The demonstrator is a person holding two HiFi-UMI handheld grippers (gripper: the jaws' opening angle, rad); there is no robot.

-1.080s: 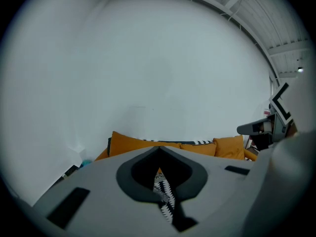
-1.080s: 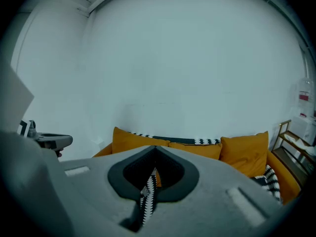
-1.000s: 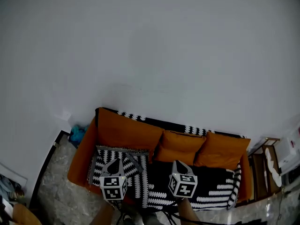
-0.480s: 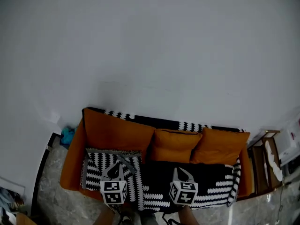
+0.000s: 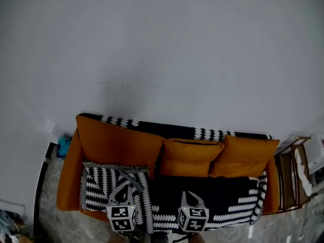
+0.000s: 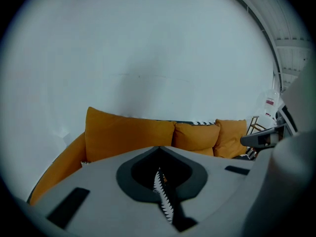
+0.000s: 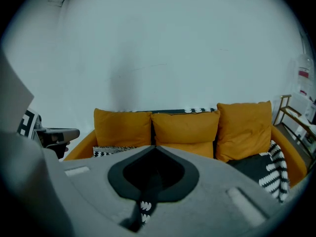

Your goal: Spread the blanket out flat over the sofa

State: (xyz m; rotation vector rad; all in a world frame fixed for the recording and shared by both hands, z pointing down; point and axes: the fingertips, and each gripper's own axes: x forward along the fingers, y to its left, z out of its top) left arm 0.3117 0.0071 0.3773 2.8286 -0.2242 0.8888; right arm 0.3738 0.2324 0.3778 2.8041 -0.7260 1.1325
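Observation:
An orange sofa (image 5: 116, 143) stands against the white wall. A black-and-white patterned blanket (image 5: 212, 199) lies over its seat, bunched in folds at the left end (image 5: 104, 184). My left gripper (image 5: 123, 194) is at the front of the seat on the left, shut on a fold of the blanket (image 6: 162, 194). The right gripper (image 5: 189, 199) is beside it near the middle, also shut on the blanket's edge (image 7: 144, 207). Each gripper view shows a strip of patterned fabric pinched in the closed jaws.
Two orange cushions (image 5: 188, 157) (image 5: 244, 156) lean on the backrest. A patterned strip (image 5: 202, 133) runs along the top of the back. A wooden side rack (image 5: 292, 168) stands right of the sofa and a blue thing (image 5: 64, 147) left of it. Marble floor (image 5: 45, 206) lies in front.
Both grippers have drawn back toward the sofa's front edge, still holding the blanket. The blanket's front edge lies nearer the front of the seat. The head view has shifted, showing more of the sofa.

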